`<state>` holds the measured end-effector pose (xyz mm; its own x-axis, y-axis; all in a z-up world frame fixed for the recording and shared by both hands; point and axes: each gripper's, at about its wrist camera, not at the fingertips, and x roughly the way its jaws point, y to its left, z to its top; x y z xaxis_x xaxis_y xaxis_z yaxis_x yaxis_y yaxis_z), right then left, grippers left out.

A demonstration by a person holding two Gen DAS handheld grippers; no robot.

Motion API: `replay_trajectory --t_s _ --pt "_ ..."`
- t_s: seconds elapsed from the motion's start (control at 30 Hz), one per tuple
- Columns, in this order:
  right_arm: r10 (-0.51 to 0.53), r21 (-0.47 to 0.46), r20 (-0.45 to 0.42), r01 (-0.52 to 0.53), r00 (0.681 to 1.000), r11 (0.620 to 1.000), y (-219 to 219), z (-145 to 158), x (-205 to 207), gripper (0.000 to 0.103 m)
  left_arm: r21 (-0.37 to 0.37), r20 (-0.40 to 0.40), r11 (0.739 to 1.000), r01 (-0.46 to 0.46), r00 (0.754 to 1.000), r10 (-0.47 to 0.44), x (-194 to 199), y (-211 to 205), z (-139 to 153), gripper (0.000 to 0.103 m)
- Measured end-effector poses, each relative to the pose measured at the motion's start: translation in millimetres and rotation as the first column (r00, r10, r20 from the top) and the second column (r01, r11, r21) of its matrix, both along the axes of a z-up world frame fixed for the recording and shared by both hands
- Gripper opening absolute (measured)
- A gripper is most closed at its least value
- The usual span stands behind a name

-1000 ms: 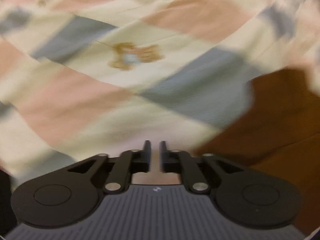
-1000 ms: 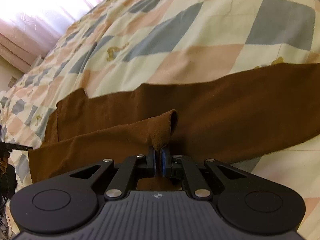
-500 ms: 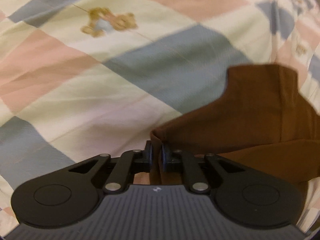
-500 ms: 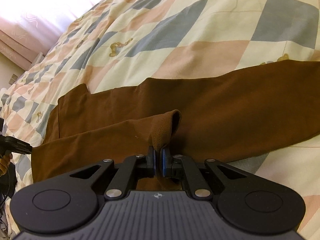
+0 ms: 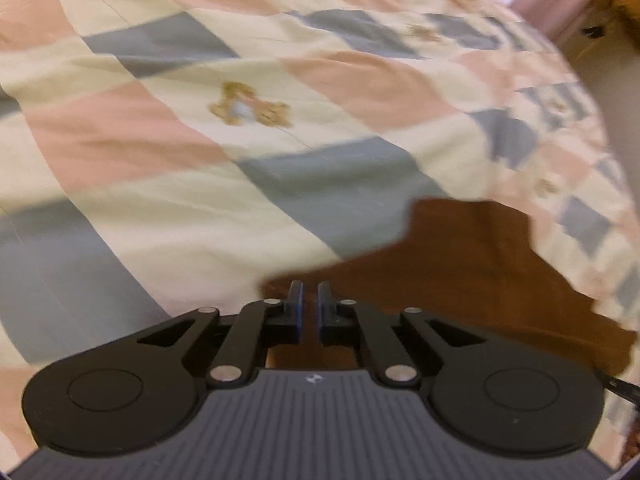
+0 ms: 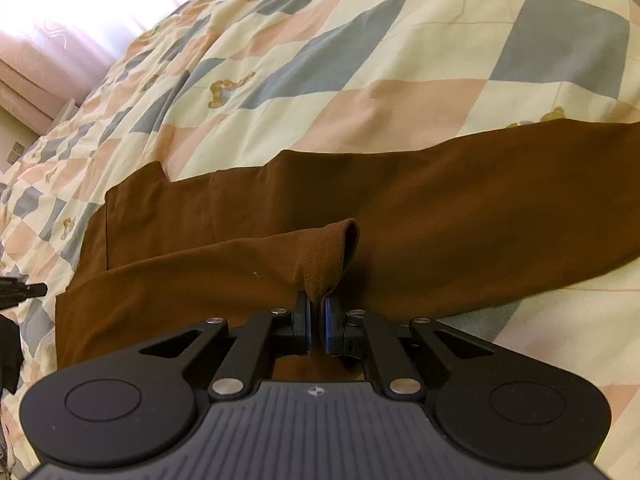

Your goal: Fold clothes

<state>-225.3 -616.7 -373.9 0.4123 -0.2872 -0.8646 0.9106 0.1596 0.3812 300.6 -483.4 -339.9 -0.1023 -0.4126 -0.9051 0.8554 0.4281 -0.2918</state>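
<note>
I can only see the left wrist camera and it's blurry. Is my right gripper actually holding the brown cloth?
Observer: Yes. The right gripper is shut on a raised pinch of the brown garment.
Operator: Is the rest of it bunched up?
Observer: No. It lies spread in a long band across the checked quilt.
Operator: Single layer?
Observer: Not everywhere. To the left of the pinch, a second brown layer lies over the first.

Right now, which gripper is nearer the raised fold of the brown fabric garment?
Right. The right gripper pinches the raised fold of the brown fabric garment. The left gripper, jaws slightly apart, sits at the garment's far end.
</note>
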Motion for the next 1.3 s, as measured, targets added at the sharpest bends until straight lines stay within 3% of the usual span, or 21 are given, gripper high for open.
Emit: replay_trajectory --t_s 0.07,0.23,0.43,0.57,0.67,0.83,0.97,1.0,1.07,1.13,1.23,1.3 --pt "0.002 0.002 -0.001 -0.002 1.0 1.0 3.2 2.6 -1.2 0.007 0.027 0.013 0.999 0.03 0.999 -0.03 -11.6 -1.9 -12.4 0.006" --pt "0.013 0.015 -0.008 -0.013 1.0 1.0 6.5 6.2 -0.6 0.007 0.06 0.168 0.996 0.059 0.983 -0.068 -21.2 -7.4 -36.7 0.006" --pt "0.053 -0.054 0.002 -0.053 0.999 0.997 -1.1 29.4 10.1 0.007 -0.018 0.237 0.997 0.074 0.969 -0.068 -33.3 19.3 -8.4 0.009" --pt "0.03 -0.003 -0.058 -0.031 0.998 1.0 -11.3 28.7 24.3 0.007 -0.036 0.281 0.996 0.087 0.957 -0.073 -43.1 42.4 7.0 0.009" --pt "0.027 0.015 -0.088 -0.026 0.996 1.0 -15.7 32.4 39.3 0.007 -0.072 0.232 0.996 0.054 0.972 -0.036 -41.4 60.6 17.1 0.009" --pt "0.149 -0.088 0.02 -0.147 0.989 0.985 8.5 60.4 106.6 0.007 -0.108 0.115 0.994 -0.006 0.993 0.019 -41.9 93.0 24.0 0.01" --pt "0.256 -0.077 0.086 -0.25 0.963 0.965 30.1 34.4 171.0 0.013 -0.109 0.054 0.994 -0.031 0.998 0.037 -49.4 115.3 22.2 0.013" --pt "0.28 -0.071 0.086 -0.275 0.956 0.959 35.0 23.4 186.4 0.03 -0.105 0.045 0.994 -0.032 0.998 0.037 -52.3 119.4 21.5 0.013" --pt "0.292 -0.063 0.041 -0.289 0.956 0.955 41.8 9.9 200.3 0.055 -0.098 0.027 0.995 -0.033 0.999 0.036 -58.0 127.5 20.3 0.013" --pt "0.287 -0.071 0.009 -0.286 0.958 0.956 47.8 3.8 203.0 0.052 -0.099 0.017 0.995 -0.022 1.0 0.024 -66.0 132.4 20.0 0.013" --pt "0.265 -0.145 0.081 -0.252 0.961 0.957 57.5 15.0 182.0 0.048 -0.12 -0.022 0.993 0.005 1.0 -0.008 -85.2 126.8 17.6 0.013" --pt "0.247 -0.127 0.084 -0.236 0.965 0.963 55.0 5.4 171.5 0.044 -0.143 -0.047 0.989 0.027 0.998 -0.034 -104.1 115.1 16.3 0.013"
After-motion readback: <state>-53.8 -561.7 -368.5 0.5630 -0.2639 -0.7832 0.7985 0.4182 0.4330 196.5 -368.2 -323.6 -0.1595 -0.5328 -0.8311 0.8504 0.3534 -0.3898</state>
